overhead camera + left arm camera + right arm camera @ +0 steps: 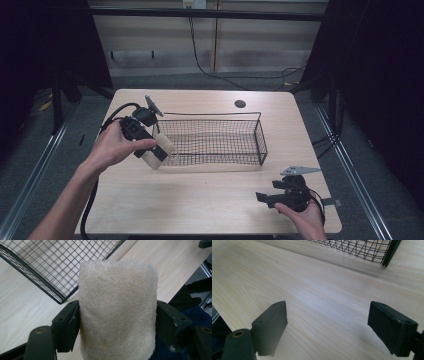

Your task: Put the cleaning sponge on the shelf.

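The left gripper (156, 149) holds a pale loofah sponge (158, 151), a short thick roll of cream fibre. In the left gripper view its two black jaws press on the two flanks of the loofah sponge (117, 310), about at the middle of its length, and the rounded free end sticks out well beyond them. In the high view the roll hangs above the wooden table (200, 200), just outside the left end of the black wire basket (220, 142), close to the near corner; I cannot tell if it touches the wire or is a little apart from it.

The right gripper (265, 198) rests low near the front right part of the table, well apart from the basket. Its jaws stand wide, and between them the right gripper view shows bare wood of the table (317, 302).

My judgement on handling: the sponge looks very light, dry and springy. The rough surface probably gives good friction, so it should not slip easily. It is soft, so a hard squeeze only flattens it, but it should not break. The hold across the middle seems the best place, because a grip near an end lets the roll tilt. The loose fibres may catch on the basket mesh (50, 267) when it goes over the rim.
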The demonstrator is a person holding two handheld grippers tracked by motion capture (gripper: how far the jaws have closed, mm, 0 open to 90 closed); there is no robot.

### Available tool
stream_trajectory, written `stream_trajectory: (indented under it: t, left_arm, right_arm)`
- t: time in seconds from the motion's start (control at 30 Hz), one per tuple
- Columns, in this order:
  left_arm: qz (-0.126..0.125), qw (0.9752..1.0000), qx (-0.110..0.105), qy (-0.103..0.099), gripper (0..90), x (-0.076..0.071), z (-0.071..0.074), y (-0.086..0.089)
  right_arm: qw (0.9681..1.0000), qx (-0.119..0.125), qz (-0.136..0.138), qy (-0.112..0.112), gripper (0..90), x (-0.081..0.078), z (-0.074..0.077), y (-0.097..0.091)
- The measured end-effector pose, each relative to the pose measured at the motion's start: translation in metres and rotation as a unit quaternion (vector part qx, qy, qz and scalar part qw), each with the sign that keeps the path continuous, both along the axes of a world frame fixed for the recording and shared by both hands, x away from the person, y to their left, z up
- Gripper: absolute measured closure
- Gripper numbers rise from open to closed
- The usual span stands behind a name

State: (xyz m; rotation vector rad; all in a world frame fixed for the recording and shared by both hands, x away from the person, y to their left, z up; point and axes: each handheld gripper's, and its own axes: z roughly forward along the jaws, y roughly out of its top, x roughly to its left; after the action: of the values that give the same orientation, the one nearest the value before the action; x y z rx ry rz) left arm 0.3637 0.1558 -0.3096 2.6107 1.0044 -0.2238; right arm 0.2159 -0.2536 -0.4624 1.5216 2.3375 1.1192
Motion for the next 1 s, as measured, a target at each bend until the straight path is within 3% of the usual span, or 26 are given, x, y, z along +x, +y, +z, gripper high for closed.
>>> stream_trajectory:
  t: [0.23, 0.43, 0.6, 0.8, 1.0]
  left_arm:
    - [0.006, 0.9999, 0.009, -0.004, 26.7, 0.008, 0.007, -0.008]
    - [0.053, 0.9986, -0.003, -0.009, 26.7, 0.019, 0.010, -0.014]
    - [0.074, 0.9973, -0.005, -0.003, 26.7, 0.030, 0.008, -0.018]
    - [0.104, 0.9946, -0.009, 0.005, 26.7, 0.040, 0.007, -0.021]
    - [0.143, 0.9896, -0.002, 0.013, 26.7, 0.055, 0.002, -0.018]
  right_arm:
    - [1.0000, 0.000, 0.000, 0.000, 15.3, 0.000, 0.000, 0.000]
    - [1.0000, 0.001, -0.001, 0.000, 15.3, 0.000, 0.000, 0.000]
    - [1.0000, 0.003, 0.000, 0.002, 15.3, 0.000, 0.000, 0.000]
    - [1.0000, 0.000, -0.001, 0.002, 15.1, 0.000, -0.001, -0.001]
    - [1.0000, -0.002, -0.001, 0.002, 14.1, 0.000, -0.001, -0.001]
